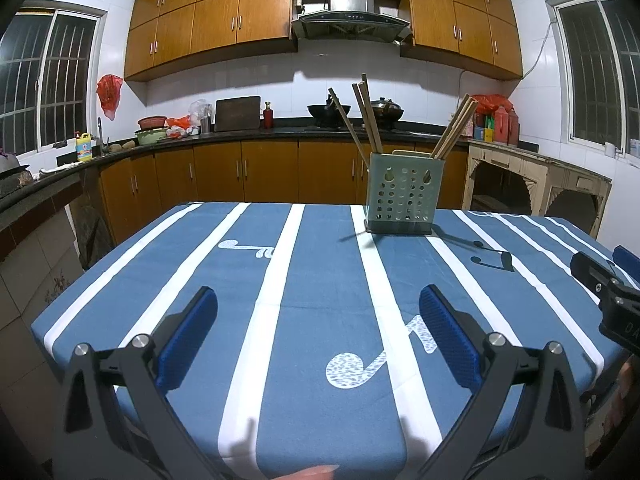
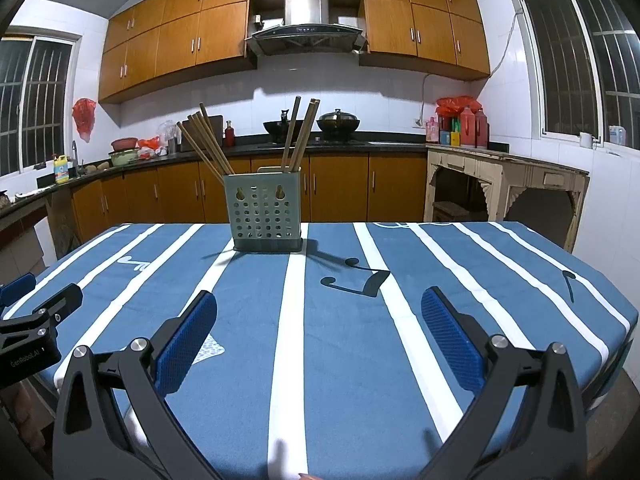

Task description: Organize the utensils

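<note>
A blue striped tablecloth point(image 1: 320, 280) fronts wooden cabinets point(image 1: 260, 176), a range hood point(image 1: 351, 20), and woks point(image 2: 338, 120).

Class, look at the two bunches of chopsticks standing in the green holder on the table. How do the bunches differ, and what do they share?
In the right wrist view, the left bunch leans to the left, while the right bunch stands nearly upright. The left bunch looks fuller and fans out; the right bunch looks thinner and stays closer together. Both are plain wooden sticks with their lower ends inside the same holder, and neither open claw touches them.

Both wrist views face across the table point(image 1: 304, 264) toward the same holder point(image 2: 262, 216).
</note>
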Available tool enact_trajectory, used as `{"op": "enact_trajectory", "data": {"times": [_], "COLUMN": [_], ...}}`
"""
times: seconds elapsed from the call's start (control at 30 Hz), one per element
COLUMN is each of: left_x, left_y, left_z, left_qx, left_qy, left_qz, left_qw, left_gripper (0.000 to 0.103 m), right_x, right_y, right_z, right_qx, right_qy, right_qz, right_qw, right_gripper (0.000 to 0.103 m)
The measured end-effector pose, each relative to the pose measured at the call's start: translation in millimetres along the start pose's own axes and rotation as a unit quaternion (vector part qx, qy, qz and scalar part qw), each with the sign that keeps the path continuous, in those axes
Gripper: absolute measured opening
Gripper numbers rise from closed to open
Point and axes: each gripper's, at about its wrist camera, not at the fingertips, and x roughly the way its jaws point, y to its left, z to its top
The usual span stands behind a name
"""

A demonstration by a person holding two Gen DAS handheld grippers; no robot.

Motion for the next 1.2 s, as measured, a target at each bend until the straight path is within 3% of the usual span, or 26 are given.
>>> {"op": "enact_trajectory", "data": {"times": [1.2], "left_x": [-1.6], "left_y": [-3.4], "left_z": [-4.5], "left_qx": [0.000], "left_qy": [0.002], "left_qz": [0.000], "left_qw": [1.0000], "left_gripper": [0.099], "right_x": [0.2], "right_y": [1.3], "right_z": [0.8], "right_qx": [0.000], "right_qy": [0.002], "right_qz": [0.000], "right_qw": [1.000], "right_gripper": [0.101]}}
